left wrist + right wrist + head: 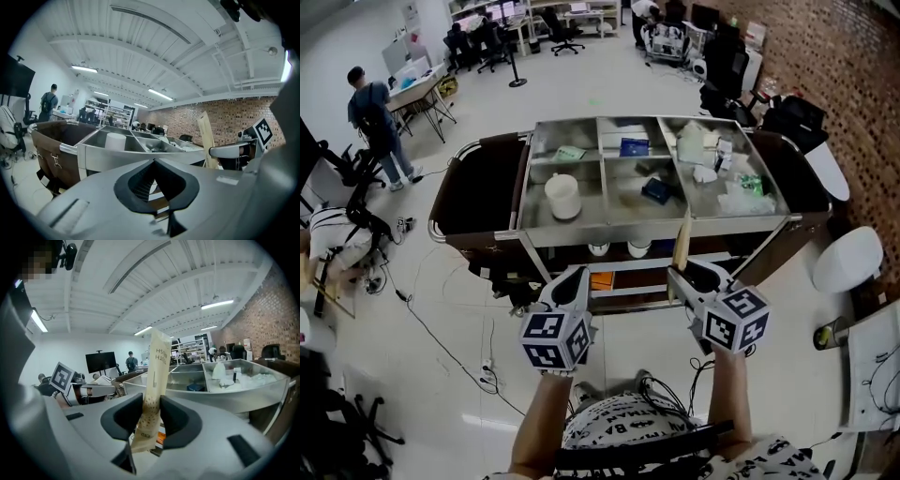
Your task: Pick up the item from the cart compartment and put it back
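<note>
Judging by how things lie, the first half of the job is done. The right gripper [679,273] is clamped on a long paper packet [682,242], which is out of the cart [656,228] and stands just in front of its near edge, toward the right side. The right gripper view shows both pads pressed on the packet's lower part [156,371], with a short end hanging below the jaws and the rest rising upright with a slight lean.

What is left is the return: carrying the packet over the steel rim and setting it down in a compartment. I cannot tell from these views which compartment it belongs in.

The packet is slim, flat and pale tan, with dark print near the top, fine speckles lower down and a thin line along its length. It looks light and a little stiff.

The left gripper [574,275] is in front of the cart's near edge too, toward the left, with its jaws together on nothing.
</note>
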